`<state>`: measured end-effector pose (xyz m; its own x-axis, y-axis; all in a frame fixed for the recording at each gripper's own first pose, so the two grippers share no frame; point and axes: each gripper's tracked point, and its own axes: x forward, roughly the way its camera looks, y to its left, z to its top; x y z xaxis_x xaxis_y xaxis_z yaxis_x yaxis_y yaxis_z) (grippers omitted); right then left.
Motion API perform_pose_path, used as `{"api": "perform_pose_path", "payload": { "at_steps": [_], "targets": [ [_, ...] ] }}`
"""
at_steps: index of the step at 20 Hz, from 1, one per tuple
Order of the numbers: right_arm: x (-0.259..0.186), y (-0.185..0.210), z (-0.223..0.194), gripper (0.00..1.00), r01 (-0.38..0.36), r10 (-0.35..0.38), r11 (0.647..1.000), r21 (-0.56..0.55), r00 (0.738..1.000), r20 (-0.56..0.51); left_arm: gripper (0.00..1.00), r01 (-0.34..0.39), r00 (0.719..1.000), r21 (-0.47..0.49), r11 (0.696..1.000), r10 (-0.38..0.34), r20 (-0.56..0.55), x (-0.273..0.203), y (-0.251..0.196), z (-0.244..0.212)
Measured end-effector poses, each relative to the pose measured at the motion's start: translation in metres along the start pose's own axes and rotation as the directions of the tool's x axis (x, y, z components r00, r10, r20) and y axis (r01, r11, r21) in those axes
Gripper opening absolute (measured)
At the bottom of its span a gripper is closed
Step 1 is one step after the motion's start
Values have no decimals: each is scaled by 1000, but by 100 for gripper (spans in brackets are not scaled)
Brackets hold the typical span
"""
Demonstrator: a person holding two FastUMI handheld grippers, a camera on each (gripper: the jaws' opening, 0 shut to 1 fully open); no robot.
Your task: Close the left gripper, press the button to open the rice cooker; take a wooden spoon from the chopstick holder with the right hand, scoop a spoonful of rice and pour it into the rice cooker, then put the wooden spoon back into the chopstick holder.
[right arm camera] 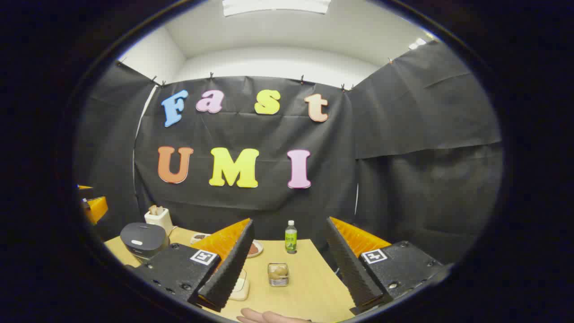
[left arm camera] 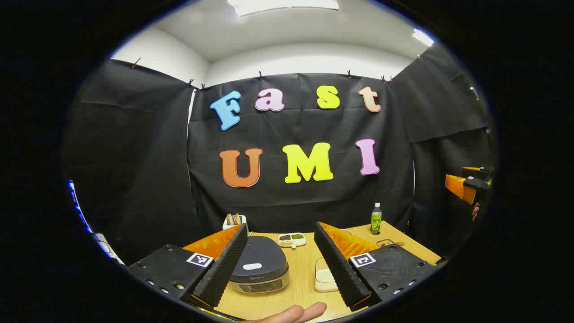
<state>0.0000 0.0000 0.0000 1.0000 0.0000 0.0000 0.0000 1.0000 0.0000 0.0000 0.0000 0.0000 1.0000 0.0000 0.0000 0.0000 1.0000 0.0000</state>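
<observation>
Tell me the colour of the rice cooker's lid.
Dark grey lid, clearest in the left gripper view.

dark grey rice cooker (left arm camera: 260,264) with 1 white oval button, green-labelled bottle (left arm camera: 376,219) at 2 o'clock (light wood table (left arm camera: 309,287)).

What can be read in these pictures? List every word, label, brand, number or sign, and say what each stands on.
No text is quotable.
rice cooker: a small mark and a panel on its front, too small to read.
green bottle: the label is blurred.
left tongs and right tongs: square black-and-white markers on top, patterns without letters.
</observation>
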Motion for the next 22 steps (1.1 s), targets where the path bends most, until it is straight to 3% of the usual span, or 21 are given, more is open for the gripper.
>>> {"api": "perform_pose_path", "payload": {
  "at_steps": [12,22],
  "targets": [
    [-2,-13,-23,100,-8,8,1000,20,1000,-29,95,15,1000,-14,1000,-15,-11,9,-10,-18],
    [18,-13,-65,100,-21,25,998,54,997,-69,96,-20,999,-90,996,17,-42,30,28,-37]
  ]
}}
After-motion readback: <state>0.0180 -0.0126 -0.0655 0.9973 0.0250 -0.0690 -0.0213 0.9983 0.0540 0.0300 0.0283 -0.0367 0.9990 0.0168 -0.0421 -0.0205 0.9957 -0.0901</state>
